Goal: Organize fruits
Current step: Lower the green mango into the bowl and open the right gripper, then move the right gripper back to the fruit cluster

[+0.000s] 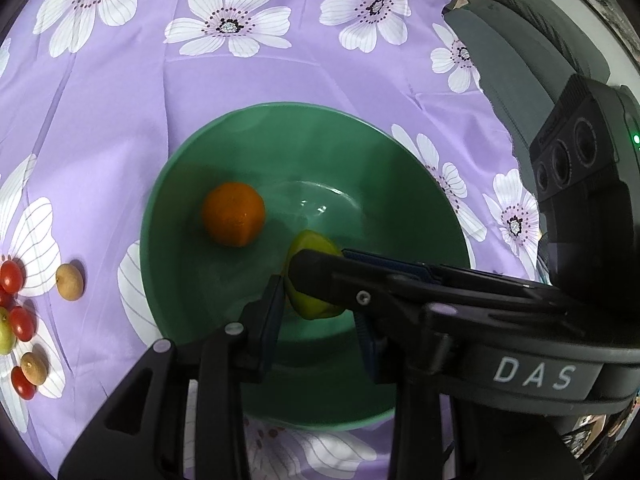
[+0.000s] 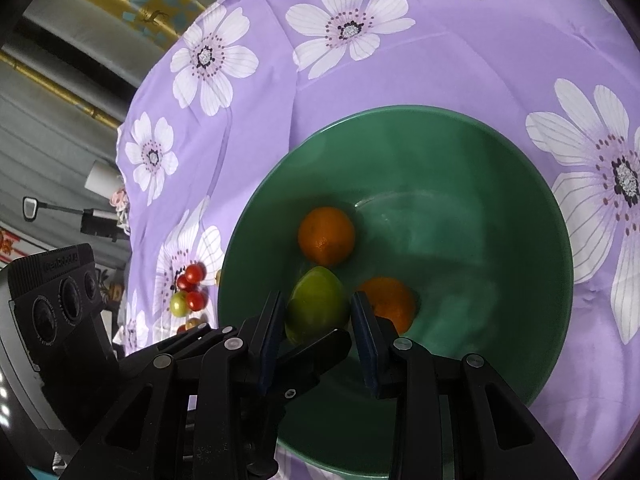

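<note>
Green plastic bowl [image 2: 460, 200], wide and deep, on a lilac cloth printed with white flowers [image 2: 360, 80].

Inside the bowl: two round oranges and one yellow-green, lemon-shaped fruit [image 2: 314, 316]. First orange [image 2: 326, 234] lies toward the bowl's far left wall. Second orange [image 2: 390, 304] lies just right of the green fruit and is partly hidden by a finger.

Right gripper [image 2: 316, 300] — black, with dark blue pads — reaches into the bowl. The yellow-green fruit sits between its pads, with both seeming to press its sides: clamped on the fruit, low in the bowl near the near wall.

Left gripper [image 1: 318, 308] is also in the bowl and crosses the right one. Its left pad [image 1: 276, 308] meets the same fruit. The other side is masked by the right gripper's finger, so whether it grips cannot be told.

Outside the bowl, on the cloth at its left — a loose cluster of small fruit:
- red cherry tomatoes [image 1: 22, 322]
- two tan round fruits [image 1: 70, 282]
- one small green fruit [image 1: 5, 332]

None of these touch the bowl.
</note>
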`<action>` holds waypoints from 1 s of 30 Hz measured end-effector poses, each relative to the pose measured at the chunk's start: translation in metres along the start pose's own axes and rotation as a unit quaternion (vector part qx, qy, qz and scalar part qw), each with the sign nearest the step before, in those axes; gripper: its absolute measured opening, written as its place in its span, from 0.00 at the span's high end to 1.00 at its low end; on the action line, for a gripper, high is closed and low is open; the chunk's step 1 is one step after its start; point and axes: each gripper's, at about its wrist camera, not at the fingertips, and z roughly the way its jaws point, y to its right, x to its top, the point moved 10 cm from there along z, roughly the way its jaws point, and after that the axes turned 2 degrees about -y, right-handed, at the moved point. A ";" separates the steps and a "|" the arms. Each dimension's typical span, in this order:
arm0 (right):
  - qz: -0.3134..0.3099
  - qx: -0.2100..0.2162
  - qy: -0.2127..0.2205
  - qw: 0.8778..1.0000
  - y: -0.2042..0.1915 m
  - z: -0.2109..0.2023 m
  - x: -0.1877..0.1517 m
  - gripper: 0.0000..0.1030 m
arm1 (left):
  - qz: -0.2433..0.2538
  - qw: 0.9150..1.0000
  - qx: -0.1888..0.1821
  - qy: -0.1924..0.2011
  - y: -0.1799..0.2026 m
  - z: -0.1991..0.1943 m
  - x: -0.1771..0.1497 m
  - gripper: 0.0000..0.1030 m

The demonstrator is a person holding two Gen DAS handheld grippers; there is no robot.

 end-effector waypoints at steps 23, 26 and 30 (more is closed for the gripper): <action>-0.002 -0.009 0.027 1.000 -0.004 -0.011 0.004 0.54 | -0.002 1.000 0.007 0.027 -0.002 -0.026 0.001 0.63; -0.009 -0.012 0.046 0.999 -0.010 -0.017 0.007 0.48 | -0.007 0.999 0.013 0.045 -0.008 -0.042 0.002 0.58; -0.020 -0.008 0.070 0.997 -0.023 -0.025 0.010 0.33 | -0.020 0.997 0.015 0.073 -0.022 -0.068 0.000 0.53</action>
